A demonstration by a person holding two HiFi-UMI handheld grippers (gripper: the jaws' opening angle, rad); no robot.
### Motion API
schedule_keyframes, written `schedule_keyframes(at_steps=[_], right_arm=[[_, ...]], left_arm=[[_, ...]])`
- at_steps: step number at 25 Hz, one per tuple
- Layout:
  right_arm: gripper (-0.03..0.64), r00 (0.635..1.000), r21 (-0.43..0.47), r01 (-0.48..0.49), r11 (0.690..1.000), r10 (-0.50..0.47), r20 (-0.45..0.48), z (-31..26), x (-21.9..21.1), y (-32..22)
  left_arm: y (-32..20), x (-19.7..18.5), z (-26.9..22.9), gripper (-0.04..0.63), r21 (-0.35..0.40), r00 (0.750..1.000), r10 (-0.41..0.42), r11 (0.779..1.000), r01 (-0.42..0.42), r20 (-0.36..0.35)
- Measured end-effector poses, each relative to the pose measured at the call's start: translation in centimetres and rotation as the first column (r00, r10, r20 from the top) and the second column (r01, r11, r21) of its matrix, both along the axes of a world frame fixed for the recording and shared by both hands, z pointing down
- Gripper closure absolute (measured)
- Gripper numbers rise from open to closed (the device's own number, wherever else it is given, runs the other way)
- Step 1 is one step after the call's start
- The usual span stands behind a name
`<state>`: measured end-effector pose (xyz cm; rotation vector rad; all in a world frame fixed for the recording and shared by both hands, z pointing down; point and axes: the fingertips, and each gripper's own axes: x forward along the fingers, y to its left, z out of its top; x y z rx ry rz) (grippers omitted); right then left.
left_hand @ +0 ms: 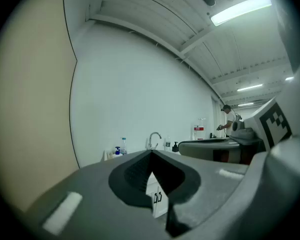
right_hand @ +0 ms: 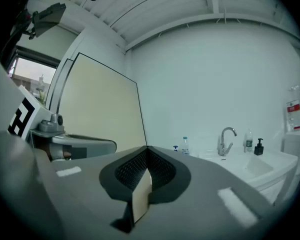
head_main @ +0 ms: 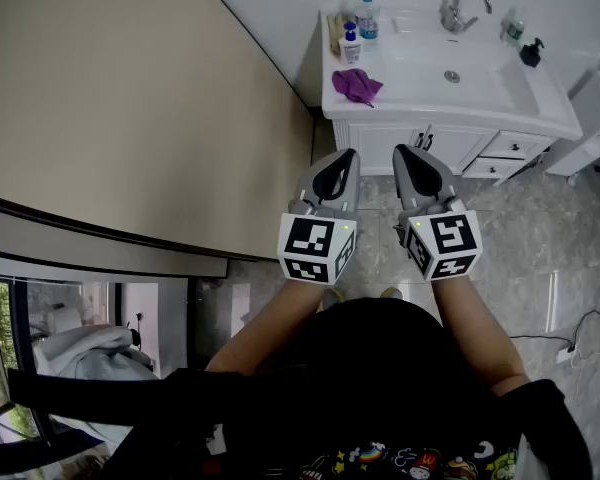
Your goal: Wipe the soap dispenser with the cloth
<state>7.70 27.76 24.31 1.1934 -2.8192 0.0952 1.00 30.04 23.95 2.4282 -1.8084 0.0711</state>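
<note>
A purple cloth [head_main: 357, 85] lies crumpled on the left end of the white vanity top [head_main: 420, 88]. Behind it stands a white pump dispenser with a blue top [head_main: 350, 46]. A black pump dispenser [head_main: 530, 53] sits at the basin's far right corner, also seen as the black dispenser [right_hand: 259, 146] in the right gripper view. My left gripper [head_main: 349, 155] and right gripper [head_main: 401, 151] hover side by side over the floor, well short of the vanity. Both are shut with nothing in them, as the left gripper [left_hand: 151, 153] and right gripper [right_hand: 146, 149] show in their own views.
A chrome faucet [head_main: 460, 6], a water bottle [head_main: 369, 16] and a small green bottle [head_main: 513, 28] stand along the back of the basin. A beige wall panel [head_main: 130, 98] runs along the left. A white cabinet [head_main: 595, 118] stands right of the vanity. A person [left_hand: 230, 119] stands far off.
</note>
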Motion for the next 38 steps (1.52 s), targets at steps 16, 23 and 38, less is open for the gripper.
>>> schedule_keyframes(at_steps=[16, 23, 38], right_arm=[[0.595, 0.997, -0.083, 0.066, 0.994, -0.068, -0.024, 6.0, 0.5, -10.5], [0.595, 0.997, -0.144, -0.009, 0.99, -0.003, -0.081, 9.6, -5.1, -21.9], [0.595, 0.982, -0.306, -0.165, 0.938, 0.129, -0.135, 15.3, -8.2, -36.9]], left_arm=[[-11.1, -0.1, 6.0, 0.594, -0.103, 0.995, -0.091, 0.99, 0.094, 0.034], [-24.1, -6.1, 14.3, 0.594, -0.308, 1.0, -0.022, 0.951, 0.022, 0.003], [-37.2, -8.6, 25.6, 0.414, -0.67, 0.982, -0.034, 0.735, -0.101, -0.186]])
